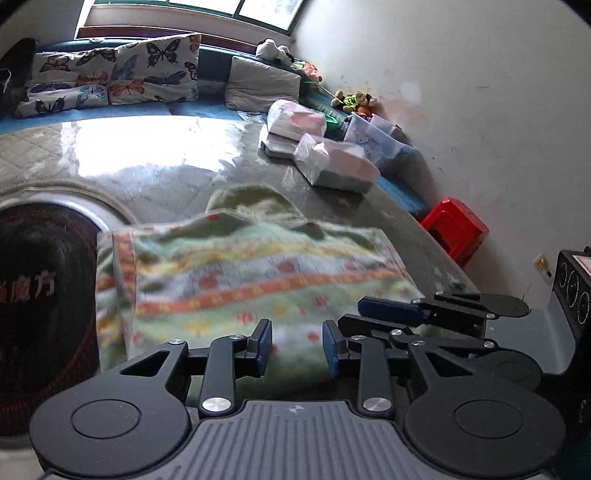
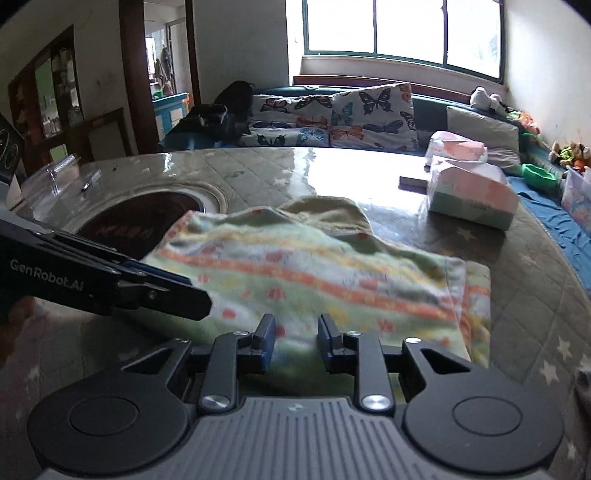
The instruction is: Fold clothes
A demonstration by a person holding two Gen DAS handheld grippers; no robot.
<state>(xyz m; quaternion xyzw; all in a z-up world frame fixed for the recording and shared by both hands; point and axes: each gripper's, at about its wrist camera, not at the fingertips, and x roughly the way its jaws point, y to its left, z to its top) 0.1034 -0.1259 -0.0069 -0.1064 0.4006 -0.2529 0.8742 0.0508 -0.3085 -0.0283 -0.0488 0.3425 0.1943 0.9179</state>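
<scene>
Right now both tools are hovering at the near edge of the striped garment [image 1: 255, 280], which is lying in a thick, partly folded bundle on the quilted table [image 1: 147, 177] under its glossy clear cover. The left gripper [image 1: 297, 345] is standing with its jaws apart and nothing between them; the right gripper [image 2: 295, 341] is likewise gaping over the cloth without pinching it. Judging by the doubled layers, a fold is already made and the pair are lining up for the next one. That move is calling for each tool to nip a near corner through all layers, then carry the edge over evenly so the fuzzy fabric is not bunching. Beyond the bundle, wrapped tissue packs [image 2: 472, 192] are sitting well apart; butterfly cushions [image 2: 332, 118] are lining a bench under the bright window [image 2: 402, 29].
</scene>
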